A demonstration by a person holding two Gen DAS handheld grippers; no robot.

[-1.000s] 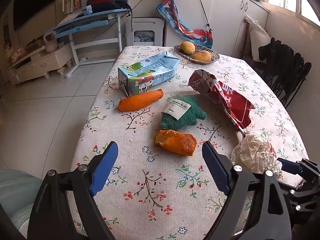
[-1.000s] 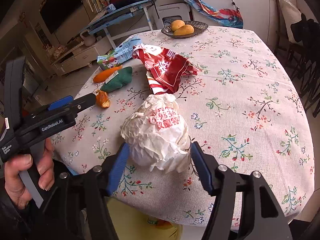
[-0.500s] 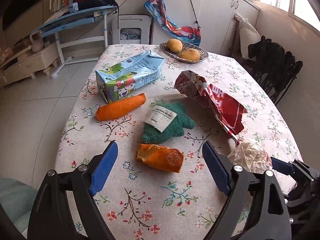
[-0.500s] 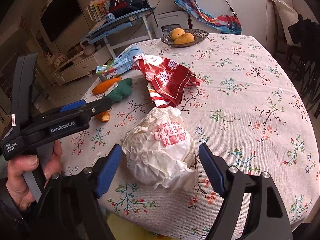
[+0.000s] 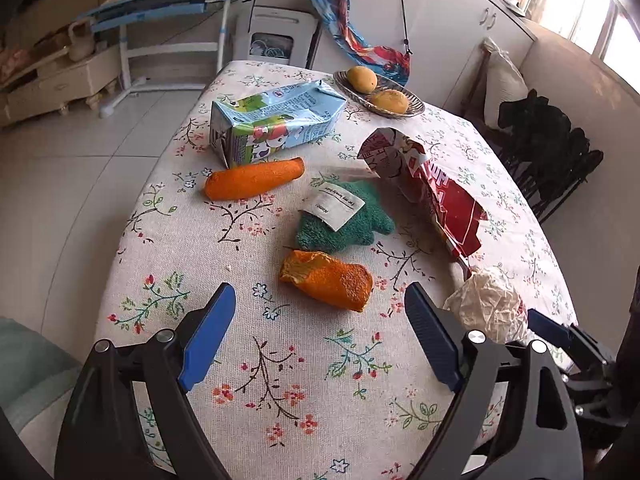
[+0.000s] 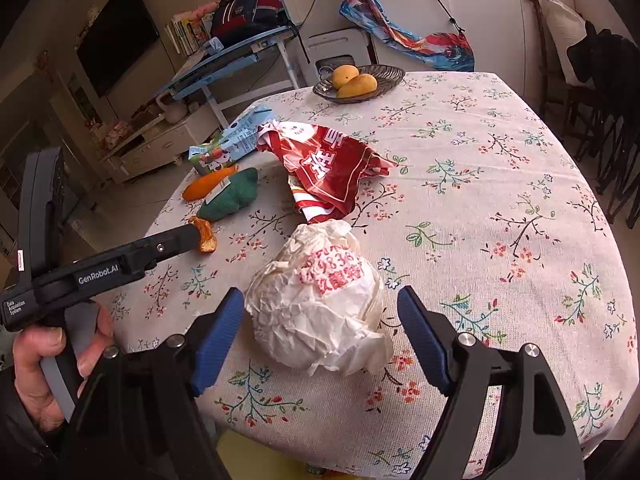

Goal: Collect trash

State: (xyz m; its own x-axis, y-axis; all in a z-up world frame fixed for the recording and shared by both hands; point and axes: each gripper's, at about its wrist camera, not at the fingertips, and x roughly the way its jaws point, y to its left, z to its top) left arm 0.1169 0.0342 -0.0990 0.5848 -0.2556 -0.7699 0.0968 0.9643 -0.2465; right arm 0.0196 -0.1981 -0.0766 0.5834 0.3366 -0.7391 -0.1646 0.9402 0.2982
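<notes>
A crumpled white paper wrapper (image 6: 320, 300) lies near the table's front edge, between the open jaws of my right gripper (image 6: 322, 330); it also shows in the left wrist view (image 5: 486, 304). An orange peel (image 5: 326, 280) lies just ahead of my open, empty left gripper (image 5: 320, 336). A red snack bag (image 5: 436, 196), a blue milk carton (image 5: 276, 120), a carrot toy (image 5: 254, 178) and a green plush with a paper tag (image 5: 344, 220) lie farther back. The left gripper (image 6: 192, 236) shows in the right wrist view, beside the peel (image 6: 206, 236).
A floral tablecloth (image 5: 280, 380) covers the table. A dish with two mangoes (image 5: 380, 94) stands at the far end. Dark chairs (image 5: 552, 148) stand at the right side. Something yellow (image 6: 256, 456) sits below the table's front edge.
Both grippers have drawn back slightly from the table and stayed open. The wrapper now sits a little farther forward between the right jaws. Nothing was taken hold of.
</notes>
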